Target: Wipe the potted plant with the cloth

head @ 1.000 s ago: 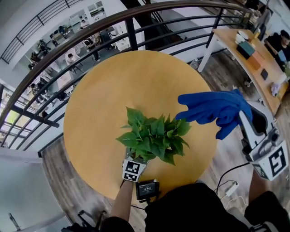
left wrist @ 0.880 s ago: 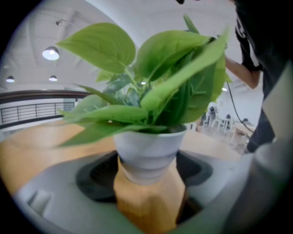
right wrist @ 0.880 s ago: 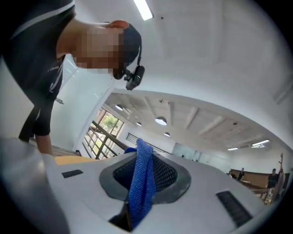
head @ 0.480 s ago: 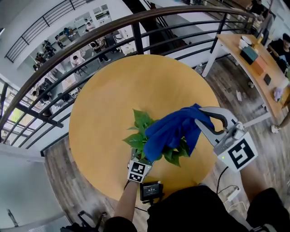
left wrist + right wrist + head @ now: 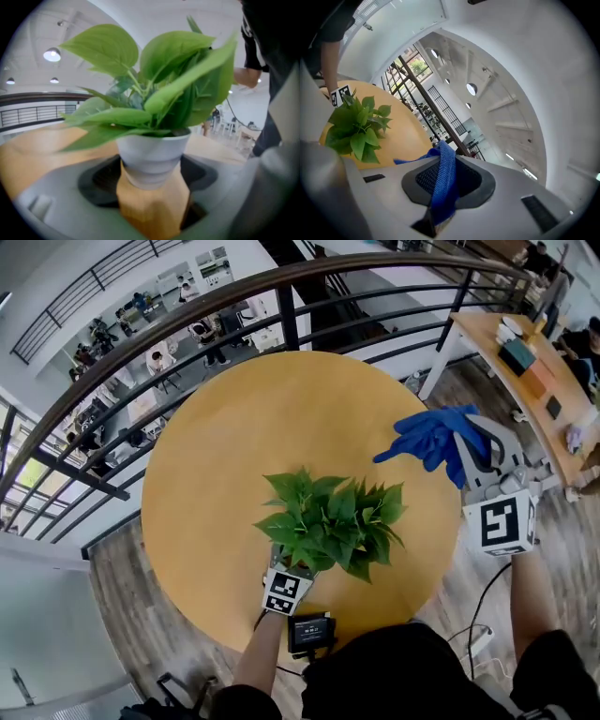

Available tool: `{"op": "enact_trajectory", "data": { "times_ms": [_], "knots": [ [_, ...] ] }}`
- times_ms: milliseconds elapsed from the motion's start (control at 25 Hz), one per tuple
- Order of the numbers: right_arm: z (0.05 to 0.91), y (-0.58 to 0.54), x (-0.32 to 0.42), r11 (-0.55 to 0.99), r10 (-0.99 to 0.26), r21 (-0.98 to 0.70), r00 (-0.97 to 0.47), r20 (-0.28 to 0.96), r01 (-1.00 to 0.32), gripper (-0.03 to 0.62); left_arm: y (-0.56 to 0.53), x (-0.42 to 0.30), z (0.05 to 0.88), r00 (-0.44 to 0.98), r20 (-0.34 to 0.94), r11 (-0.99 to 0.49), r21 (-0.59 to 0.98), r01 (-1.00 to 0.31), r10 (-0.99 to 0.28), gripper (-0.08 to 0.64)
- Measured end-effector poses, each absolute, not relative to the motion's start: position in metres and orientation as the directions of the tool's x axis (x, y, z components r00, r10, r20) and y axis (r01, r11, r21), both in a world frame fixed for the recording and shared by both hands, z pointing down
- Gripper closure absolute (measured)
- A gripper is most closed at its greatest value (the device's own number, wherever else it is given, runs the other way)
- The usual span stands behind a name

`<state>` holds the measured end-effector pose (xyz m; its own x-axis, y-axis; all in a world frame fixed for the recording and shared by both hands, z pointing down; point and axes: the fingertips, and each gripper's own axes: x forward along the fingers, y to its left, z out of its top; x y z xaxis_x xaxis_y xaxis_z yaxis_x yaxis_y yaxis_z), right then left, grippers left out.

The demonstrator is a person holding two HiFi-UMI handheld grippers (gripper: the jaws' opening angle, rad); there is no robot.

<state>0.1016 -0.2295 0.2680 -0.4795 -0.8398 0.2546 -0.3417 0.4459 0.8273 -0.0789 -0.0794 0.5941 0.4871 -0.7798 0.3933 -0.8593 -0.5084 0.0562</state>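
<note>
1. potted plant (image 5: 330,521): its pot (image 5: 150,159) is clamped in the left gripper (image 5: 152,201), near the table (image 5: 234,427) edge.
2. the cloth (image 5: 443,183) is pinched by the right gripper (image 5: 440,206), held off to the plant's right.
3. wiping is judged in hand; the cloth must next be lowered onto the leaves (image 5: 356,126).

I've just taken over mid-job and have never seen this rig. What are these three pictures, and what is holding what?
There is no robot arm: a person holds a two-jaw gripper in each hand. The wide picture comes from a camera on the person's head, looking down on a round wooden table. The other two come from cameras riding on each gripper, looking along its jaws. The left gripper has its jaws closed on the white pot of the potted plant. The right gripper grips a blue cloth, held to the right of the leaves, not touching them.
</note>
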Motion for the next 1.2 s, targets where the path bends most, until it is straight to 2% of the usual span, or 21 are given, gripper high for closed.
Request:
{"op": "enact_trajectory", "data": {
  "times_ms": [120, 200, 280, 440, 520, 600, 720, 920, 1200],
  "knots": [
    [0.231, -0.218, 0.100, 0.402, -0.837, 0.834, -0.521, 0.167, -0.377, 0.526, -0.079, -0.079, 0.595, 0.489, 0.392, -0.510, 0.057, -0.858, -0.779, 0.172],
    [0.205, -0.200, 0.096, 0.445, -0.820, 0.722, -0.565, 0.091, -0.530, 0.526, -0.082, -0.081, 0.594, 0.489, 0.388, -0.512, 0.052, -0.858, -0.781, 0.172],
    [0.187, -0.174, 0.092, 0.533, -0.774, 0.597, -0.630, 0.057, -0.600, 0.526, -0.084, -0.081, 0.593, 0.490, 0.387, -0.512, 0.052, -0.858, -0.781, 0.170],
    [0.189, -0.117, 0.070, 0.777, -0.547, 0.398, -0.836, 0.043, -0.488, 0.526, -0.083, -0.079, 0.597, 0.492, 0.390, -0.512, 0.058, -0.857, -0.779, 0.170],
    [0.223, -0.103, 0.057, 0.833, -0.482, 0.365, -0.869, 0.109, -0.416, 0.526, -0.083, -0.080, 0.597, 0.490, 0.391, -0.510, 0.059, -0.858, -0.779, 0.170],
    [0.265, -0.103, 0.062, 0.823, -0.515, 0.400, -0.827, 0.224, -0.403, 0.526, -0.083, -0.080, 0.597, 0.490, 0.393, -0.510, 0.060, -0.858, -0.778, 0.170],
    [0.299, -0.114, 0.106, 0.755, -0.638, 0.449, -0.695, 0.331, -0.479, 0.526, -0.083, -0.079, 0.597, 0.492, 0.393, -0.513, 0.060, -0.856, -0.777, 0.170],
    [0.288, -0.125, 0.176, 0.630, -0.771, 0.507, -0.550, 0.321, -0.588, 0.526, -0.081, -0.083, 0.599, 0.489, 0.392, -0.510, 0.057, -0.858, -0.779, 0.169],
    [0.293, -0.106, 0.189, 0.633, -0.769, 0.500, -0.549, 0.326, -0.590, 0.526, -0.076, -0.083, 0.592, 0.501, 0.344, -0.509, 0.075, -0.858, -0.794, 0.139]
  ]
}}
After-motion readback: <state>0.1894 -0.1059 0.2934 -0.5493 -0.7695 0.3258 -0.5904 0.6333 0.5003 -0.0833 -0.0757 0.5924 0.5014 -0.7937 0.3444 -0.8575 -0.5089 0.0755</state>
